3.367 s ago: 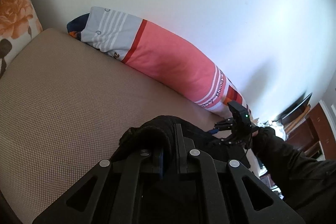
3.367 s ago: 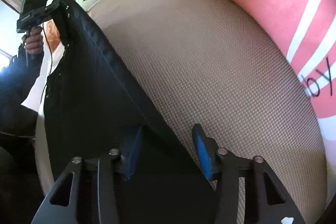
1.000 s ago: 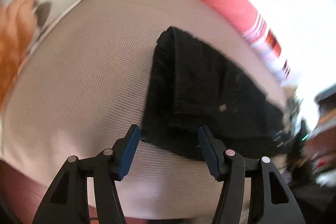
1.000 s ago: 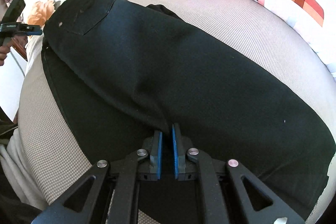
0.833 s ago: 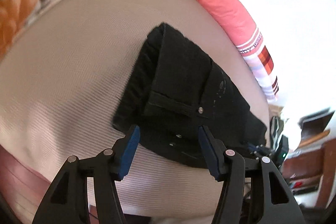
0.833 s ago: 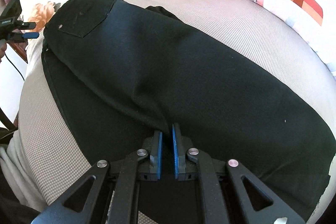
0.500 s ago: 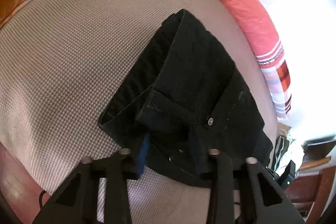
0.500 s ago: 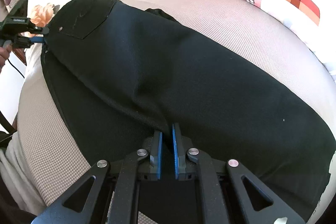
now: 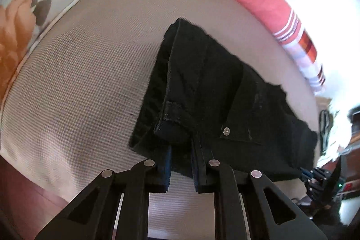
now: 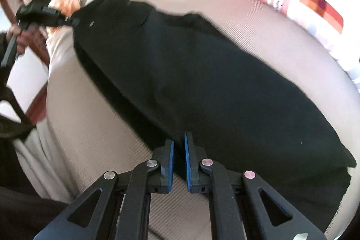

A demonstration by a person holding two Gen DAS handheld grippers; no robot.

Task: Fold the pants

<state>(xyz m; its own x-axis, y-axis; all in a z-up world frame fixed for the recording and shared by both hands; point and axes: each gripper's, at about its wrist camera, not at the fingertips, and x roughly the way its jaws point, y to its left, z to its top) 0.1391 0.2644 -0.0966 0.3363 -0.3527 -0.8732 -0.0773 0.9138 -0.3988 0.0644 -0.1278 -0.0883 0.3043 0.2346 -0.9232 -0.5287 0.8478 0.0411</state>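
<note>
The black pants (image 9: 216,91) lie folded lengthwise on the beige bed (image 9: 85,73). In the left wrist view my left gripper (image 9: 181,150) has its jaws closed around the waistband corner near the bed's edge. In the right wrist view the pants (image 10: 202,82) stretch across the bed, and my right gripper (image 10: 178,145) is shut on their near edge, mid-length. The left gripper (image 10: 67,20) also shows there at the far waist end. The right gripper (image 9: 315,174) shows at the lower right of the left wrist view.
A long pink striped pillow (image 9: 265,1) lies along the white wall behind the pants. A floral pillow (image 9: 27,15) sits at the bed's head. Brown furniture (image 9: 351,150) stands beyond the bed's foot. The bed edge (image 10: 56,87) drops off on the near side.
My left gripper, open a second ago, has moved onto the waistband corner and closed on it. My right gripper has stayed shut on the pants; its view has shifted and blurred.
</note>
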